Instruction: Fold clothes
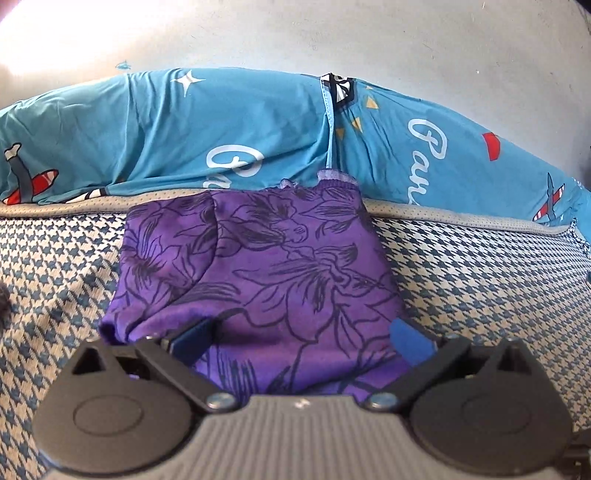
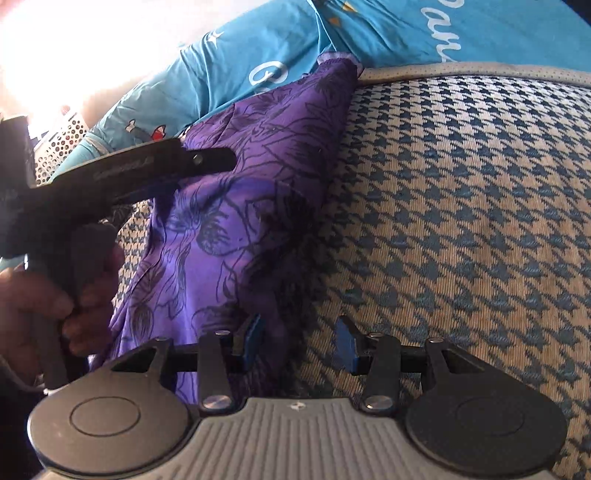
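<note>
Centrally, a folded purple garment (image 1: 251, 258) printed with dark outlined flowers lies on a bed covered in a blue-and-cream houndstooth mattress cover (image 1: 480, 280). Its far end, a paler ribbed hem, touches a pillow (image 1: 147, 129) in a bright blue case patterned with white stars, red aeroplanes and white cursive lettering. That pillow runs along the far edge of the bed, against a pale wall (image 1: 295, 33).

From the left wrist view, the left gripper (image 1: 299, 334) hangs over the near end of the garment. Its two blue-padded fingers stand wide apart, one over the near left part of the cloth and one near its right edge. Purple fabric fills the gap between them, but the pads do not press on it, so nothing is held.

From the right wrist view, the right gripper (image 2: 299, 343) sits at the garment's right edge. Its jaws are partly open; the left pad lies over the purple cloth, the right pad over bare houndstooth, and neither is pinching anything. At the left of this view, a hand (image 2: 48, 306) grips the handle of the left gripper, whose dark fingers reach over the garment. Behind it a white perforated basket (image 2: 62, 140) shows, partly washed out by glare.
</note>
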